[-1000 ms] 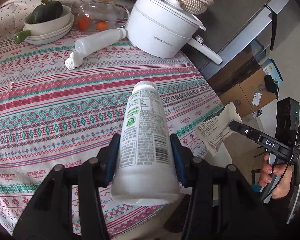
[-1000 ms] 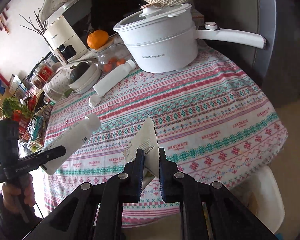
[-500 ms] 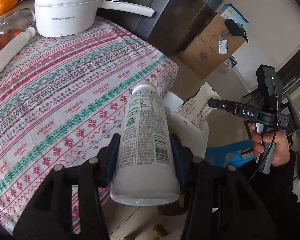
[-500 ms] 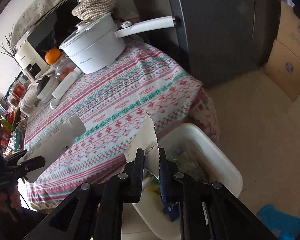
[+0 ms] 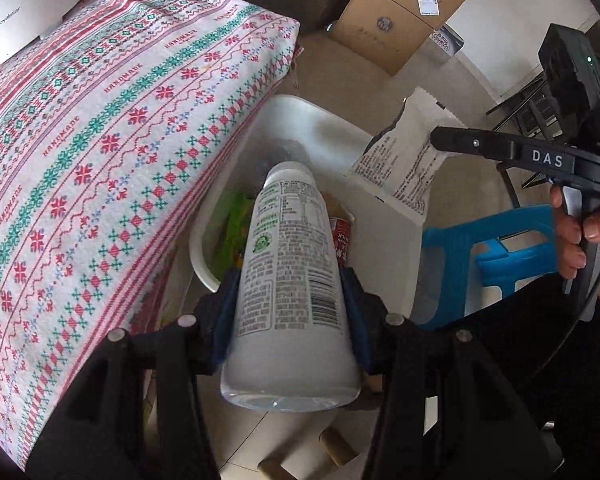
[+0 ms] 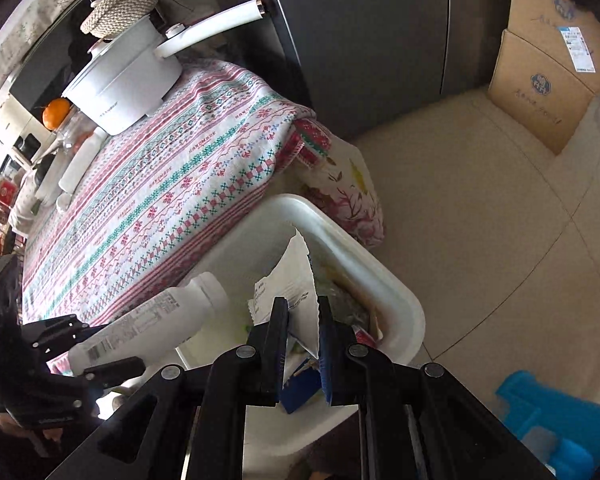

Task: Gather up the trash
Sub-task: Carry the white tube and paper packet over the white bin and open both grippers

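Left gripper (image 5: 290, 304): blue pads clamp the lower body of a white plastic bottle (image 5: 290, 280), which points neck-forward above the white waste bin (image 5: 320, 128). The bottle's label carries a green logo, dense fine print and a barcode, none of it legible.

Right gripper (image 6: 303, 334): jaws pinched on a white paper wrapper (image 6: 296, 280) printed with small unreadable text, held over the same bin. From the left wrist view, the gripper's body reads "DAS".

Bin contents: green packaging (image 5: 232, 232) and a red can (image 5: 342, 246) with partial lettering.

Beside the bin, the tablecloth (image 5: 112, 136) repeats the word "HANDMADE" between bands of red and green motifs. Further out: a white pot (image 6: 124, 80) with unreadable branding, cardboard boxes (image 6: 540, 80) bearing shipping labels, and a blue stool (image 5: 496, 248).
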Motion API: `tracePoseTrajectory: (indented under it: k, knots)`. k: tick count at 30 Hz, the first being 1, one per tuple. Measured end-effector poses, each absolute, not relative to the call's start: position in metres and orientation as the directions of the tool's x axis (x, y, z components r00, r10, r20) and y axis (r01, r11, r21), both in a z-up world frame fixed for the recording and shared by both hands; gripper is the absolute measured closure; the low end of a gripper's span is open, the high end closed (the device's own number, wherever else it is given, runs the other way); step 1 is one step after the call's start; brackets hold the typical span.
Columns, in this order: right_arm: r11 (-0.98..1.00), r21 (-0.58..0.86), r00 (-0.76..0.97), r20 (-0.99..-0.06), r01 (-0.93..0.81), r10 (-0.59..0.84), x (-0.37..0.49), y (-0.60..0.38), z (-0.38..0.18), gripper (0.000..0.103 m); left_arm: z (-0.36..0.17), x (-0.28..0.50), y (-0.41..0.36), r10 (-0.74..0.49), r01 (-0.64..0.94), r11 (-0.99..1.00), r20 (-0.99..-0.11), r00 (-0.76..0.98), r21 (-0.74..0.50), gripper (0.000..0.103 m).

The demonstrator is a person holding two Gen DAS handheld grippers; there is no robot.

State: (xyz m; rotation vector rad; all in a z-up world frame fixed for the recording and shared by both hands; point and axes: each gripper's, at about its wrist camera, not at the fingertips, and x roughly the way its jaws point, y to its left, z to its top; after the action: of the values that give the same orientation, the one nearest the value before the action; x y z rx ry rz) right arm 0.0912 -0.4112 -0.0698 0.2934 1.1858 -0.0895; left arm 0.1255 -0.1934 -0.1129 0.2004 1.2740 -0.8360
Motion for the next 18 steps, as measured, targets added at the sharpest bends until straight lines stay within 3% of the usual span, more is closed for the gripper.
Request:
tracePoseTrajectory:
  k: [4,9,18]
  knots:
    - [0.960,0.161,0.365,-0.929,0.230,0.068,0.092,-0.413,-0.073,0.088,-0.116,0.133,-0.202,-0.437,0.653,0.700,-0.897,0.072,-0.288,0.052]
    - [0.959,0.157,0.355,-0.933,0.238,0.064,0.093,-0.415,-0.076,0.088,-0.097,0.144,-0.186,-0.459,0.627,0.720,-0.882,0.109,-0.298,0.036]
    - [0.965,0.145,0.327,-0.943,0.218,0.068,0.104,-0.399,-0.082,0.088,-0.079,0.159,-0.128,-0.422,0.542,0.799,-0.885,0.197,-0.260,0.028]
